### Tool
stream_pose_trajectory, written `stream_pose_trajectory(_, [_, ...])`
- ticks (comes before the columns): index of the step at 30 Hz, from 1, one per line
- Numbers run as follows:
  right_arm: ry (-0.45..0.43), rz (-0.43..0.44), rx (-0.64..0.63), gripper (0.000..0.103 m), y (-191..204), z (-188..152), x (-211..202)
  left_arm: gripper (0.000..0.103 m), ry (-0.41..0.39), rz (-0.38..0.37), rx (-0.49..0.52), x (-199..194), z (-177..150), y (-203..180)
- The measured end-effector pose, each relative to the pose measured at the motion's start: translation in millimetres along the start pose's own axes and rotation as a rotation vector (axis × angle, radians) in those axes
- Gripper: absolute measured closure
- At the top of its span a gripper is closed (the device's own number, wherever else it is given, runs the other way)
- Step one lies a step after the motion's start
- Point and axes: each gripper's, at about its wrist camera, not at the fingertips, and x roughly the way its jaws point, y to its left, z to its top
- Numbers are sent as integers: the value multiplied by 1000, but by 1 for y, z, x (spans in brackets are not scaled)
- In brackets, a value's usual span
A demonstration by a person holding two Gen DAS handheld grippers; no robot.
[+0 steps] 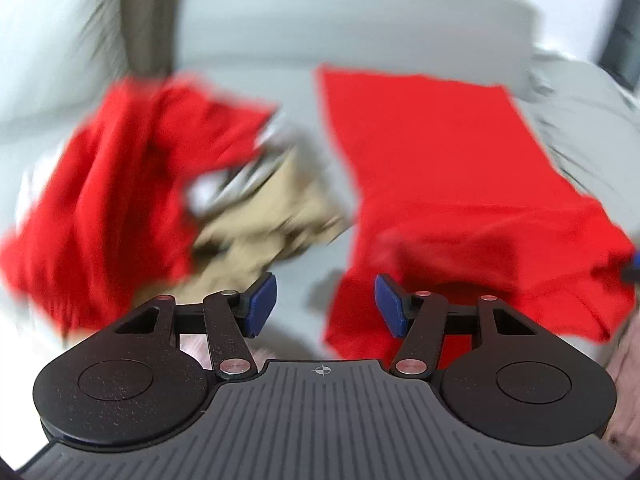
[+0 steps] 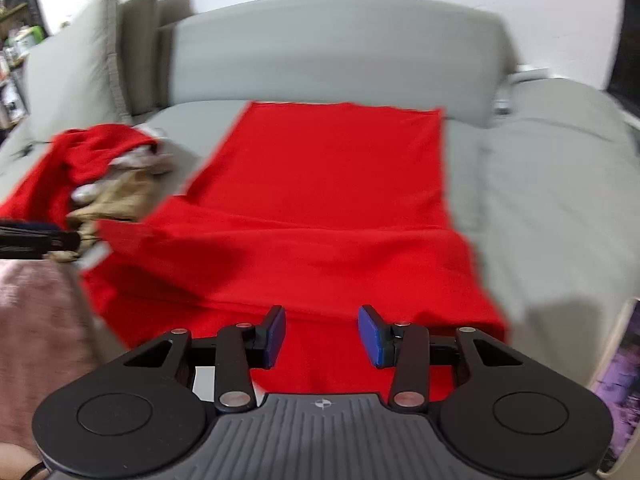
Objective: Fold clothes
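Note:
A red garment point(image 2: 320, 200) lies spread flat on the grey sofa seat point(image 2: 552, 200), its near part folded over; it also shows in the left wrist view point(image 1: 448, 184). My right gripper point(image 2: 322, 334) is open and empty just above the garment's near edge. My left gripper point(image 1: 325, 306) is open and empty over the garment's left edge and bare seat. The left gripper also shows at the left edge of the right wrist view point(image 2: 40, 236). A heap of a red garment point(image 1: 120, 184) and a tan garment point(image 1: 260, 220) lies to the left.
The sofa backrest point(image 2: 332, 48) and cushions point(image 2: 80, 72) stand behind the clothes. A pink fabric point(image 2: 36, 340) shows at the near left. A purple patterned thing point(image 2: 624, 380) is at the right edge. A shelf with small items point(image 2: 16, 52) is far left.

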Motion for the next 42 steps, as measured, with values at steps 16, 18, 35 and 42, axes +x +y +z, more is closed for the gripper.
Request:
stream_pose_trajectory(16, [-58,31,150,63,-30,-13,-3,37,205,-166,-781,39,17,34])
stream_pose_trajectory(18, [-58,27,145,63,-29,-13,-4,43,231,-151,-812,54,21,36])
stream_pose_trajectory(35, [-5,-2,174,63,-35,-14,1,98,-102,-145,-557,31,26,21])
stream_pose_trajectory(42, [-28,15,435,62,-78,-12,-7,96,-6,-115,-591,54,0,34])
